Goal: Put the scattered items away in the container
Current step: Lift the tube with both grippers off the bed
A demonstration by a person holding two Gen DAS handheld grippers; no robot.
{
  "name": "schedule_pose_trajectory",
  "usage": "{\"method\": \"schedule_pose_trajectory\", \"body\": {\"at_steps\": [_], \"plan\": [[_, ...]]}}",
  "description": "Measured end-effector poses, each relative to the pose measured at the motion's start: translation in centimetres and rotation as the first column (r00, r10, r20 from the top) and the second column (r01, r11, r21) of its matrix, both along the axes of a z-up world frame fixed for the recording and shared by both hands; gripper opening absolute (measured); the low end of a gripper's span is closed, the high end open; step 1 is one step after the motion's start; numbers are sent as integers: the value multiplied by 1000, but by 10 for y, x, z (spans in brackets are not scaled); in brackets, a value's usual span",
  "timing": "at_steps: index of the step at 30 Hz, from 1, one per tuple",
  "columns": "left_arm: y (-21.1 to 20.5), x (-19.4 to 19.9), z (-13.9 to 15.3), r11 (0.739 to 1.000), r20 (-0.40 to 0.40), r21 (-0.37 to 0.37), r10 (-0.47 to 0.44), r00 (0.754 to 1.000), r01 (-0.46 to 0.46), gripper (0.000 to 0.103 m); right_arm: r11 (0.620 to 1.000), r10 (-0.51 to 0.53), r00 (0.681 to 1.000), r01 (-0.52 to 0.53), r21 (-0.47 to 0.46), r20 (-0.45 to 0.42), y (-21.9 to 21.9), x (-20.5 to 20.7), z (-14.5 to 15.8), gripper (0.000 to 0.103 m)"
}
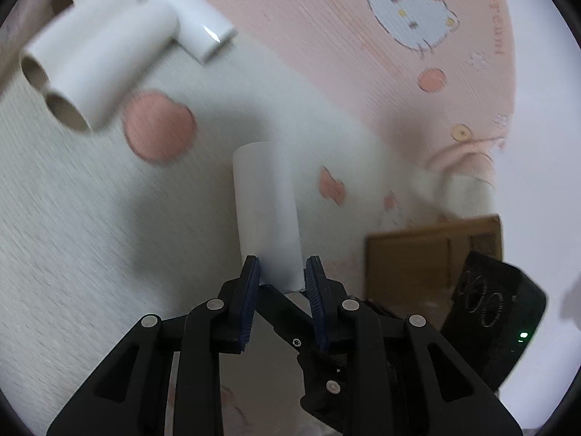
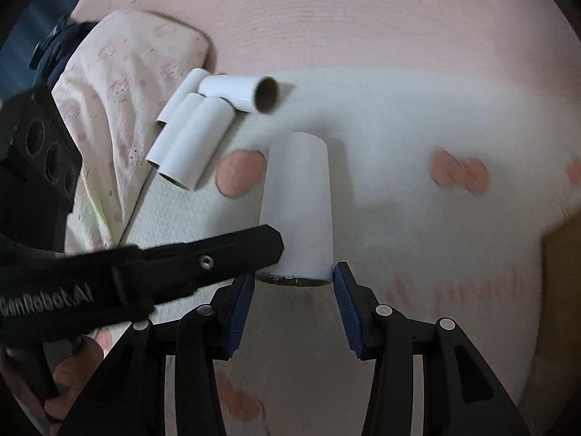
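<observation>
A white paper tube (image 1: 267, 210) is held between both grippers above a pink and white Hello Kitty blanket (image 1: 326, 54). My left gripper (image 1: 281, 272) is shut on its near end. In the right wrist view the same tube (image 2: 297, 203) sits between the blue pads of my right gripper (image 2: 292, 283), which also closes on its near end. The left gripper's black finger (image 2: 203, 258) crosses in front at the left. Several more white tubes (image 1: 98, 54) lie in a pile on the blanket, also seen in the right wrist view (image 2: 203, 127).
A brown cardboard box (image 1: 432, 254) stands at the right of the left wrist view, with the right gripper's black body (image 1: 494, 323) in front of it. A folded pale floral cloth (image 2: 120, 109) lies left of the tube pile. The box edge (image 2: 563, 272) shows at far right.
</observation>
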State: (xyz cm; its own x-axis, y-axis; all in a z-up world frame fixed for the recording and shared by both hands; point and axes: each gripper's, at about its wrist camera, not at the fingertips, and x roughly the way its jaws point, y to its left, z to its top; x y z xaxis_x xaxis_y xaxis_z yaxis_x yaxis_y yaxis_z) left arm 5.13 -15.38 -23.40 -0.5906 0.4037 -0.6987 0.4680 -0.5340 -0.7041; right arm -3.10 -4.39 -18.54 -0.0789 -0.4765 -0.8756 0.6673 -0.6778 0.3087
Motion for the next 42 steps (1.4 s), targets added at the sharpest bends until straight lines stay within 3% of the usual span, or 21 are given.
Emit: {"method": "schedule_pose_trajectory", "body": {"at_steps": [9, 13, 22, 29, 33, 35, 42], "plan": [[22, 6, 5, 997, 3, -54, -49, 999, 49, 29, 997, 24, 999, -21, 76, -36, 19, 16, 10, 43], [14, 8, 12, 996, -1, -89, -15, 1000, 15, 29, 997, 41, 998, -38, 64, -42, 16, 16, 17, 43], [-2, -3, 8, 998, 13, -55, -1, 1000, 2, 32, 1000, -6, 998, 6, -3, -62, 18, 7, 28, 43], [-2, -13, -5, 998, 52, -56, 15, 999, -12, 32, 999, 26, 999, -24, 49, -44, 8, 1, 15, 43], [-6, -19, -12, 999, 73, -52, 11, 997, -7, 32, 999, 33, 999, -33, 33, 7, 3, -6, 9, 43], [-9, -21, -15, 1000, 72, -25, 6, 997, -4, 32, 999, 39, 998, -41, 35, 46, -1, -9, 4, 43], [-5, -23, -11, 998, 61, -54, -25, 998, 28, 33, 999, 27, 995, -31, 43, 91, -6, -10, -10, 43]]}}
